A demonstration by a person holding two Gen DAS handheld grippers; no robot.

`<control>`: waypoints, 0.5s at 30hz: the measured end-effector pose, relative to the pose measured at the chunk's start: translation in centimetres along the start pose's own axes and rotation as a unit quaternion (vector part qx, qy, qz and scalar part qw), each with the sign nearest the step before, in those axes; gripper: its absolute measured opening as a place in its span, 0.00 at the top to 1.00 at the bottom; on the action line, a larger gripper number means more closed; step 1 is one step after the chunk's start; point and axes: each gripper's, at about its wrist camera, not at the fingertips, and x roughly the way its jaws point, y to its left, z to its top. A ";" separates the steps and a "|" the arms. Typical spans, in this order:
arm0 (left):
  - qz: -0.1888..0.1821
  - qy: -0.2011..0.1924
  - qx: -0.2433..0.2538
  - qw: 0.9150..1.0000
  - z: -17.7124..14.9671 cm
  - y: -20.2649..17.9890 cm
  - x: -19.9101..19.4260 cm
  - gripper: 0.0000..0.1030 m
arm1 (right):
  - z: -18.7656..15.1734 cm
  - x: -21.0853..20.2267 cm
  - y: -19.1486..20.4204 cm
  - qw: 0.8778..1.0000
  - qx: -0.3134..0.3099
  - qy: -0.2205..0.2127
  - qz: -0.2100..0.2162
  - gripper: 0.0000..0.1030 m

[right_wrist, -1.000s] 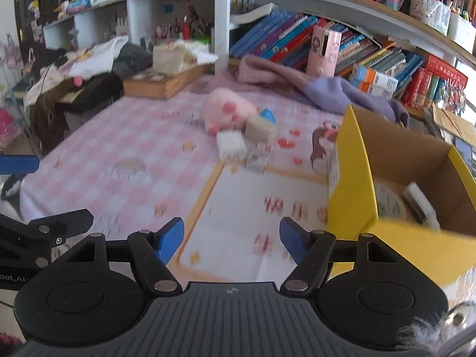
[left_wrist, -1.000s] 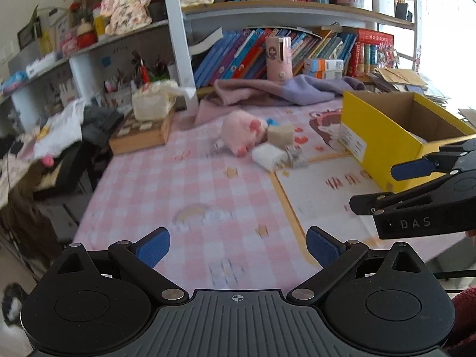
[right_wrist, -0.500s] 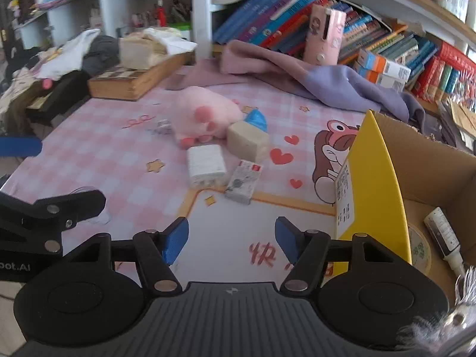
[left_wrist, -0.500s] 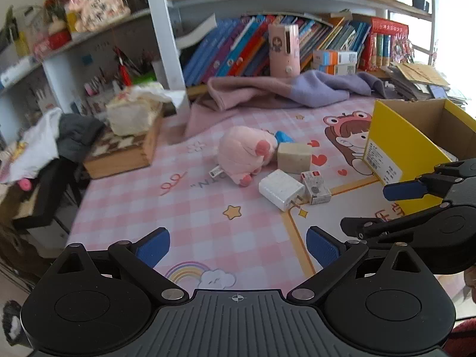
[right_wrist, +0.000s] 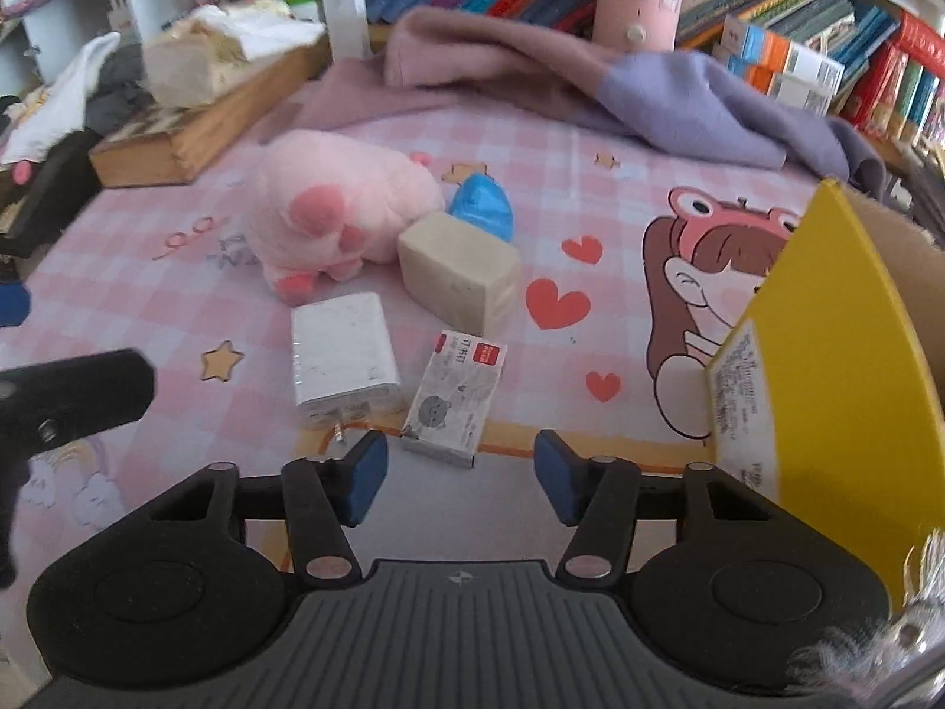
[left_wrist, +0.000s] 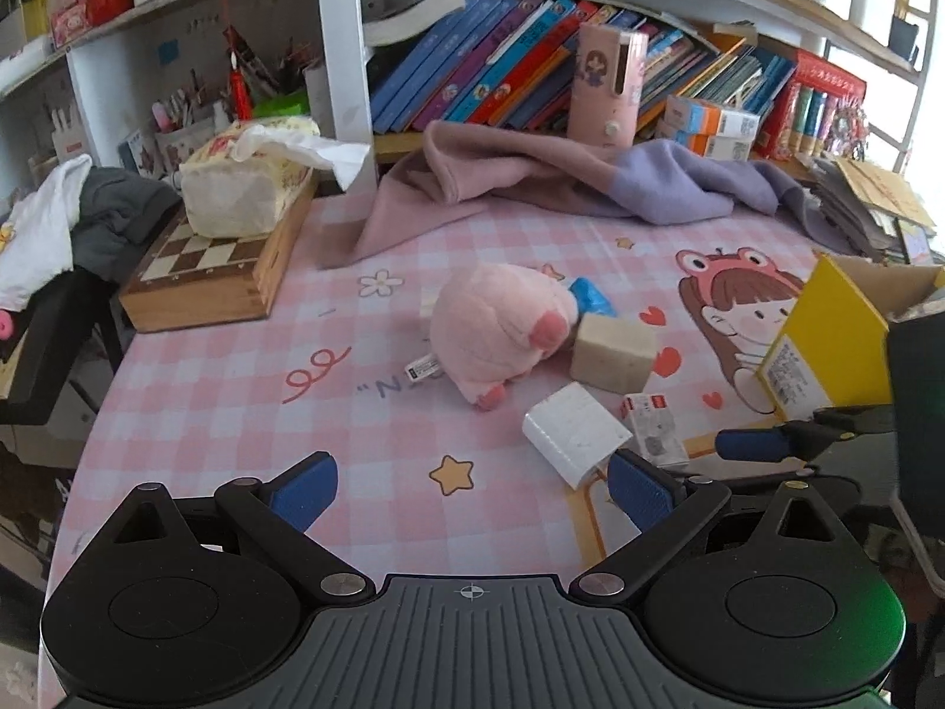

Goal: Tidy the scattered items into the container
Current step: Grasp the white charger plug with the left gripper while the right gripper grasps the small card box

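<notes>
With its jaws closing but empty, the right gripper [right_wrist: 459, 475] tilts down just short of the small grey-and-white printed carton [right_wrist: 456, 399], apparently lining up a pick for the yellow cardboard box [right_wrist: 827, 354] nearby, while the left gripper [left_wrist: 472, 490], wide open and empty, hovers near the white charger block [left_wrist: 570, 434].

A pink plush toy [right_wrist: 331, 218] lies on the pink-and-white checked tablecloth [left_wrist: 248, 390]. Beside the toy sit a beige block [right_wrist: 460, 272], a white charger [right_wrist: 342, 354] and a blue wrapper [right_wrist: 484, 210]; the box [right_wrist: 827, 354] is yellow.
</notes>
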 end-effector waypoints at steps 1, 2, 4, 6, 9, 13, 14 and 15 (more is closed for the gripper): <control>-0.003 0.002 0.000 1.000 0.1 0.0 0.3 0.05 | 0.1 0.4 0.0 1.000 0.001 0.002 0.000 0.49; -0.006 0.003 0.000 1.000 0.3 0.0 0.5 0.05 | 0.2 0.7 -0.1 1.000 0.001 0.003 0.001 0.49; -0.015 0.004 -0.002 1.000 0.5 -0.1 1.1 0.05 | 0.4 1.1 -0.1 1.000 -0.003 0.004 0.000 0.51; -0.027 0.007 -0.005 1.000 0.9 -0.4 1.8 0.07 | 0.6 1.2 -0.3 1.000 -0.005 -0.004 -0.004 0.70; -0.050 0.018 -0.021 0.998 1.4 -0.8 3.3 0.08 | 0.6 1.1 -1.9 0.999 0.022 -0.003 -0.027 0.72; -0.073 0.042 -0.050 0.995 1.8 -1.8 6.1 0.15 | 0.0 0.4 -3.0 0.998 0.036 0.017 -0.038 0.72; -0.070 0.050 -0.056 0.995 1.9 -2.0 6.8 0.16 | -0.1 0.3 -2.9 0.999 0.032 0.019 -0.037 0.72; -0.068 0.056 -0.063 0.994 2.0 -2.1 7.3 0.20 | -0.3 0.2 -2.7 0.999 0.025 0.020 -0.036 0.72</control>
